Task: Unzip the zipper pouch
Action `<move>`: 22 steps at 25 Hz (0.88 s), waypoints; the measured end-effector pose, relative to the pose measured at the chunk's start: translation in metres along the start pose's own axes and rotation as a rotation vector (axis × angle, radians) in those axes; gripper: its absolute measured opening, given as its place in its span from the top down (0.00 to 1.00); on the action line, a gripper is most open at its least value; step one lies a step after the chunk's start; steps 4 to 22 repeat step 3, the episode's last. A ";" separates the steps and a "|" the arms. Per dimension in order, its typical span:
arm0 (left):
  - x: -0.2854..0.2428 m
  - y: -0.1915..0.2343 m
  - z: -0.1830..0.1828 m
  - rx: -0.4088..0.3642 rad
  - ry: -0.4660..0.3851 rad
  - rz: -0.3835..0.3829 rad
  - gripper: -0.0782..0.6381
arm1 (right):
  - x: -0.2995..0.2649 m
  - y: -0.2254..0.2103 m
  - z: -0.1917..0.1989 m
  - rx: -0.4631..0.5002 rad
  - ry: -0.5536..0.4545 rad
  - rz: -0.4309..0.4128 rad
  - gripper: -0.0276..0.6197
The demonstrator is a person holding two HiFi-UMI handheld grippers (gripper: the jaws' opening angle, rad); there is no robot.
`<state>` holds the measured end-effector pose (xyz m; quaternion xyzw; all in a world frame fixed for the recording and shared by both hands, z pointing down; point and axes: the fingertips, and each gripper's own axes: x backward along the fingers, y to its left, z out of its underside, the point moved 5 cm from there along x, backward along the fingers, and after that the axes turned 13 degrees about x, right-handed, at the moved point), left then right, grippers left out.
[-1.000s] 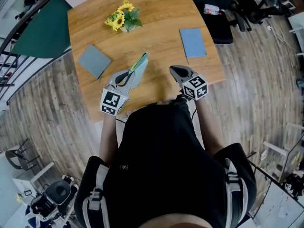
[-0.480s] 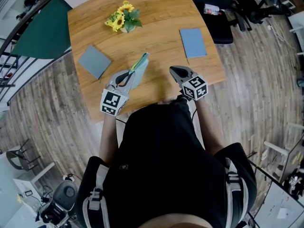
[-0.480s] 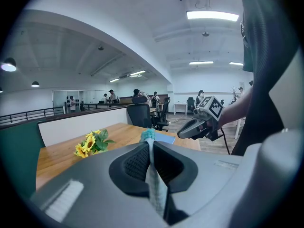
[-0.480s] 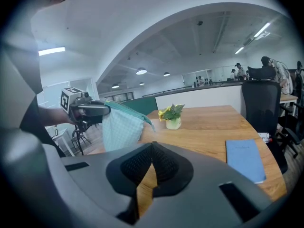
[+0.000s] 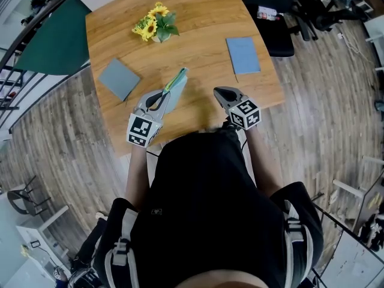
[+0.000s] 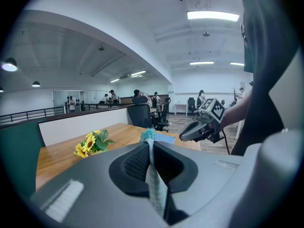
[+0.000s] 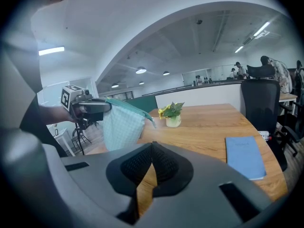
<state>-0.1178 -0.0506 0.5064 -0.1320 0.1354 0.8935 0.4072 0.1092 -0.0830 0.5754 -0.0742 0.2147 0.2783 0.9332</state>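
Left hand-held gripper (image 5: 159,98) stays clamped on a corner of the checked zipper pouch (image 5: 175,85), holding it edge-up over the desk (image 5: 198,35). Further right, the right hand-held gripper (image 5: 222,92) hovers near the pouch without touching it, its jaws together on nothing. Almost nothing has shifted in the past second. The zipper looks untouched, so unzipping has apparently yet to begin.

Gap between pouch (image 5: 175,87) and right gripper (image 5: 218,92): bare table (image 5: 198,59); passable
Far side: sunflowers (image 5: 155,23), well apart
Flanks: grey pad (image 5: 119,77) left; blue notebook (image 5: 243,54) right
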 end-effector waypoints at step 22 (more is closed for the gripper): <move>0.002 -0.002 0.002 0.009 0.001 -0.004 0.88 | 0.002 0.004 0.003 0.001 0.005 -0.004 0.95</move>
